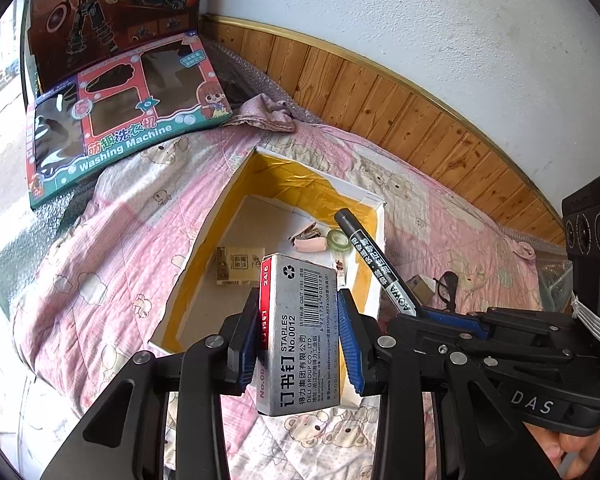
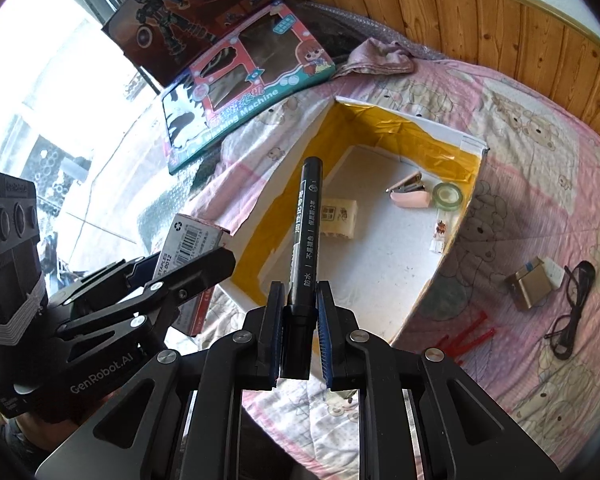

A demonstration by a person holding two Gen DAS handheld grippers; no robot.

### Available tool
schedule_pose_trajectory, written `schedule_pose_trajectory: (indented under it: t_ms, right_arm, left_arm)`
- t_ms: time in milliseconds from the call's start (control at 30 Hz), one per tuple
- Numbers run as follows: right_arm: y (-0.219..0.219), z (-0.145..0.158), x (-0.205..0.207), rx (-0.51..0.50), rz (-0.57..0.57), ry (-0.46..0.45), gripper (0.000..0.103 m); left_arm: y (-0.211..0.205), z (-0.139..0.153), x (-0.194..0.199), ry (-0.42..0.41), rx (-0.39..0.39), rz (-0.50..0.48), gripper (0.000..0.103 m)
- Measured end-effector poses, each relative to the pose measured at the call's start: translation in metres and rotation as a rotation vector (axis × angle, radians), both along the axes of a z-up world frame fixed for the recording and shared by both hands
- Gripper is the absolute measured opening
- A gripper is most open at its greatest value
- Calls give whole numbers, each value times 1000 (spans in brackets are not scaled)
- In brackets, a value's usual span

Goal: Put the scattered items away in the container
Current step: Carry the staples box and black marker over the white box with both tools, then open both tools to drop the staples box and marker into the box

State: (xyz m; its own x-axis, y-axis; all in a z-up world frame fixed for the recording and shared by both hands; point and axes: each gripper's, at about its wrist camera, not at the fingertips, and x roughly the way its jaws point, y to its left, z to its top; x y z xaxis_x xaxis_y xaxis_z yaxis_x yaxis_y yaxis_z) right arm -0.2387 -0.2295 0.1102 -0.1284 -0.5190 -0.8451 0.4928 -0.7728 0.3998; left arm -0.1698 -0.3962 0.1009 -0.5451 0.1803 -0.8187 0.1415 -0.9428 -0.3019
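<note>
My left gripper (image 1: 300,312) is shut on a grey staples box (image 1: 300,336), held over the near edge of the white box (image 1: 236,184) with yellow-taped walls. My right gripper (image 2: 298,294) is shut on a black marker (image 2: 306,236) that points up over the same white box (image 2: 412,120). Inside lie a pink stapler (image 2: 410,196), a green tape roll (image 2: 447,195), a cream packet (image 2: 340,218) and a small card (image 2: 440,234). The marker (image 1: 374,256) and right gripper (image 1: 436,314) show at right in the left wrist view; the staples box (image 2: 188,240) shows at left in the right wrist view.
On the pink quilt right of the box lie a small cardboard box (image 2: 532,284), black glasses (image 2: 576,304) and red sticks (image 2: 468,336). Two toy boxes (image 1: 128,120) lean at the back left, beside a crumpled cloth (image 1: 268,114). A wood-panelled wall (image 1: 420,120) runs behind.
</note>
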Motion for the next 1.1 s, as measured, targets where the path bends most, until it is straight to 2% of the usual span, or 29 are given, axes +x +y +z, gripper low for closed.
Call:
schedule_pose_trajectory:
  t_ms: [400, 967, 1033, 1100]
  right_arm:
    - [-36, -35, -56, 75, 23, -28, 16]
    - [-78, -93, -119, 248, 88, -11, 16]
    - [-82, -99, -126, 253, 89, 4, 17]
    - [-85, -104, -133, 229, 86, 10, 22]
  left_arm:
    - [-4, -50, -27, -99, 68, -19, 37]
    - [-7, -94, -74, -166, 108, -42, 37]
    - [-6, -97, -79, -169, 114, -48, 38]
    - [-8, -101, -84, -155, 112, -34, 38]
